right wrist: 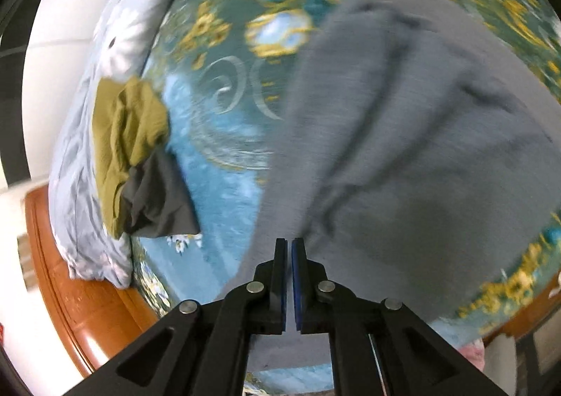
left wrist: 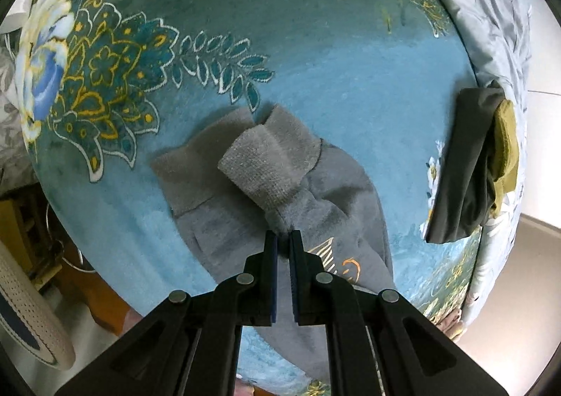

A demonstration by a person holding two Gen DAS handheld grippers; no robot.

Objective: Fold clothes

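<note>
Left claw (left wrist: 283, 238) clamps a sleeve of the grey top (left wrist: 280, 185), which lies ahead on the blanket (left wrist: 333, 63). Right claw (right wrist: 288, 245) pinches its edge. Advise keeping the pull level; the cuff (left wrist: 259, 164) may slip.

Blanket (left wrist: 350, 56) open ahead; clothes pile (left wrist: 470, 164) right.

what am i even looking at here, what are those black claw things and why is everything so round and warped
The black claws are two hand-held grippers; a person carries one in each hand. Each picture comes from a fisheye camera on one gripper, which bends the view. The left gripper pinches a sleeve of a grey sweatshirt spread on a blue floral blanket. The right gripper is closed at the same sweatshirt's edge; blur hides whether it grips. A dark grey garment and an olive garment lie bundled beside it.
</note>
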